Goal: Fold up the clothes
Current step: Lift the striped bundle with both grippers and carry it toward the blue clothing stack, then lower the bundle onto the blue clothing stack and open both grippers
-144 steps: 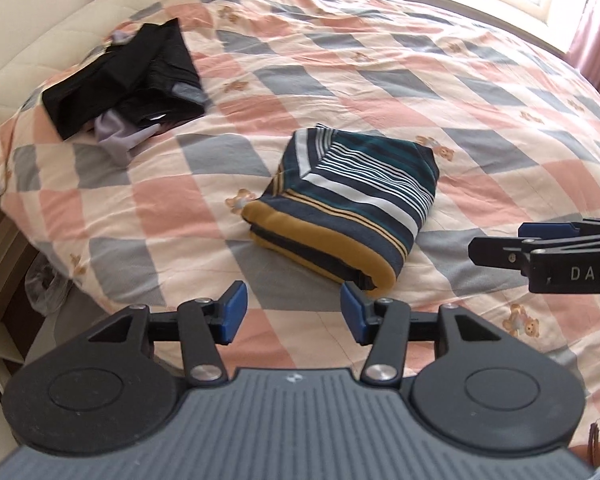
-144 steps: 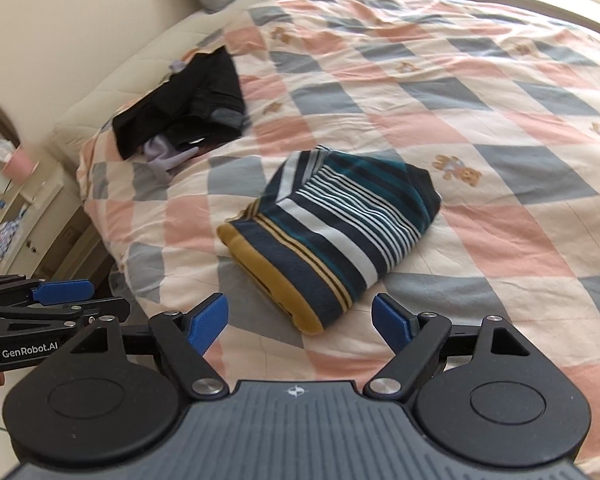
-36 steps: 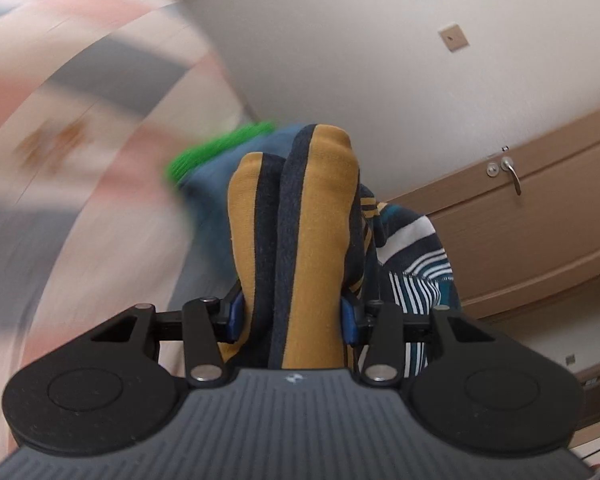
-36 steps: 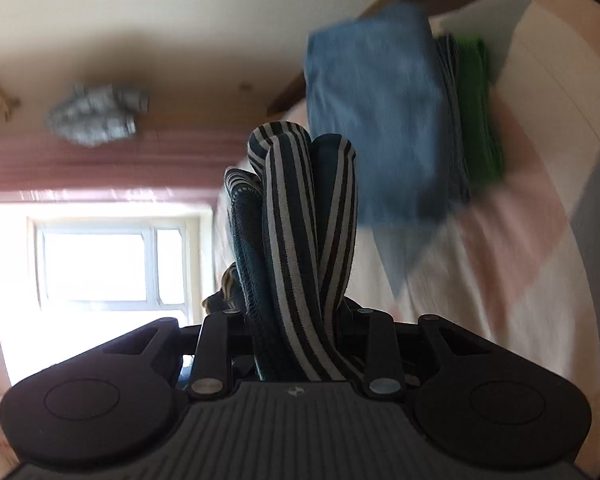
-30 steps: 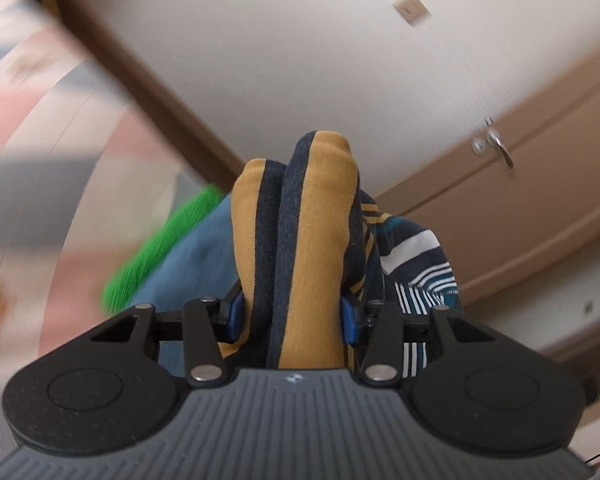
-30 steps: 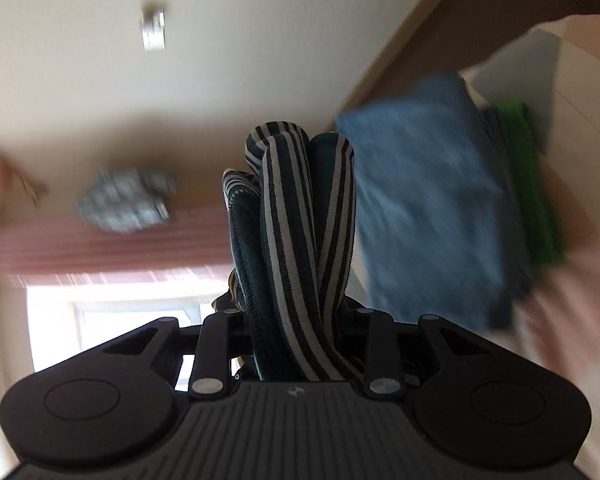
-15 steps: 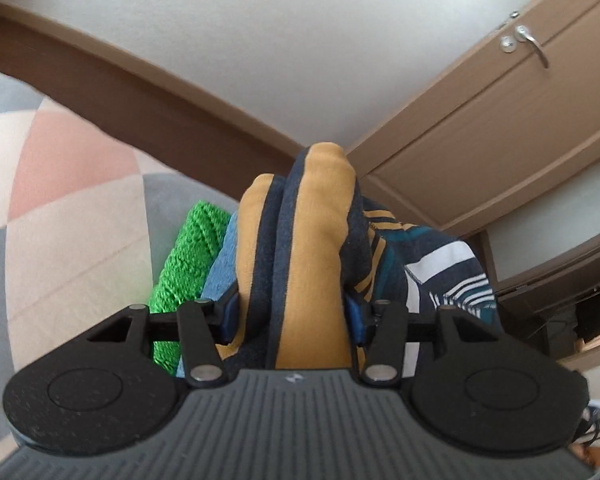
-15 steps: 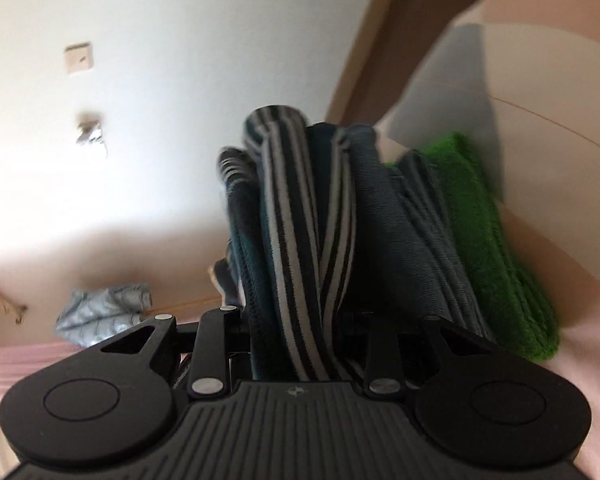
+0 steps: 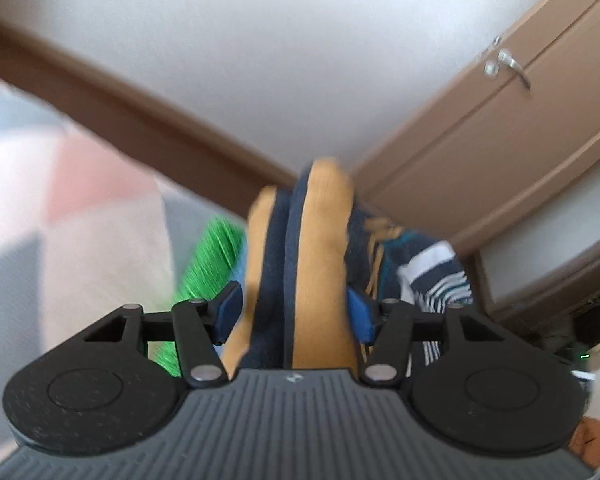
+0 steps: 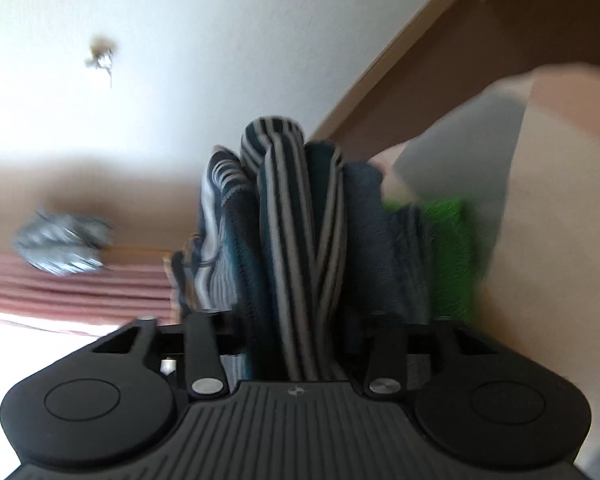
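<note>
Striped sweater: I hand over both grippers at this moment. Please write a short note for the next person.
Left gripper: jaws have just been opening, loose around the mustard hem of the striped sweater.
Right gripper: jaws have just been opening too; the striped end sits between them, not pinched.
Sweater: folded, lying against the pile, blue garment and green garment, on the bed.
Done: folding; sweater is at the pile.
Left: draw both grippers back, check it sits square.
</note>
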Tool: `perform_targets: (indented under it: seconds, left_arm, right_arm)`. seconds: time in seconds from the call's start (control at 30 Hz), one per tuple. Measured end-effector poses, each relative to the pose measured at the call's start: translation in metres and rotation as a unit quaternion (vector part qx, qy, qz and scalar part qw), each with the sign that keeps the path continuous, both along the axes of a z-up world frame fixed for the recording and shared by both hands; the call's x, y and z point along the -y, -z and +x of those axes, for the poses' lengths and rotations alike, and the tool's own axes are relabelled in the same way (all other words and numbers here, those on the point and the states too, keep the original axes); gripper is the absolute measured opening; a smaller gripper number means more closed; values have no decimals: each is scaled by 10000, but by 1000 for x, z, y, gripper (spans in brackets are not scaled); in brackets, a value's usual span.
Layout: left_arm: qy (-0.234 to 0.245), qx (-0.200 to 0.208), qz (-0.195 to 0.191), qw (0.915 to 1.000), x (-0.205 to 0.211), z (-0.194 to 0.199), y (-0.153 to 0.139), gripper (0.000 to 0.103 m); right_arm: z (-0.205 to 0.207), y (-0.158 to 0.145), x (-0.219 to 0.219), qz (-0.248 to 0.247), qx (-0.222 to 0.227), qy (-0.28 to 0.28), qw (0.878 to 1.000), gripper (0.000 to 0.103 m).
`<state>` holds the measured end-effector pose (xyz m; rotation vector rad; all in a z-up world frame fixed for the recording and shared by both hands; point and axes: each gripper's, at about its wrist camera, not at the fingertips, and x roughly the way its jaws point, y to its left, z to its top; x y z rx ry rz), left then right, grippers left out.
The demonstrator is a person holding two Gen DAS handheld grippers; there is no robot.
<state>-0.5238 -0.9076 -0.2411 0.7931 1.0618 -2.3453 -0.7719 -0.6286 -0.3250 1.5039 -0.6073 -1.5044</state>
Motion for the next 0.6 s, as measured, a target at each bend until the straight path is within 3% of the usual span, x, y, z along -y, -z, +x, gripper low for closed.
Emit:
perform_targets:
  seconds: [0.07,0.1,0.17,0.23,0.3,0.43,0.5,0.53,0.6]
  left_arm:
    - [-202,-23,-524,9984,-5,9,-26,41]
    - [-260,-35,-792,9965,-9,11,-37,38]
    - [-193,-21,-1238,9921,-19,-3,-53,23]
    - [-42,-16,-1553,9879,-30,-25,-59,16]
    - [-6,-76,-1623,9867,-36,-45,-50,14]
    - [-123,-212,-1415,9896,-35,-70,-16,14]
    - [-319,-223,-1107,9931,-27,-64,9,12]
    - [-431,-243,-946,9943,-23,-60,21,6]
    - [-767,-632,-447,9940,-14,-39,44,3]
  right_arm:
    - [6,-31,8,215,-1117,-167,9934,49]
    - [10,-48,13,342,-1756,-274,9835,49]
    - [25,-79,24,480,-3012,-355,9517,48]
    - [40,-96,45,381,-3788,-378,9239,47]
    - [52,-97,69,286,-4074,-502,9114,46]
    - [68,-77,110,428,-4263,-723,9007,42]
    - [70,-63,124,584,-4278,-792,8985,41]
    - [69,-54,128,684,-4303,-888,8957,41]
    - [59,-36,105,631,-4419,-1099,8881,30]
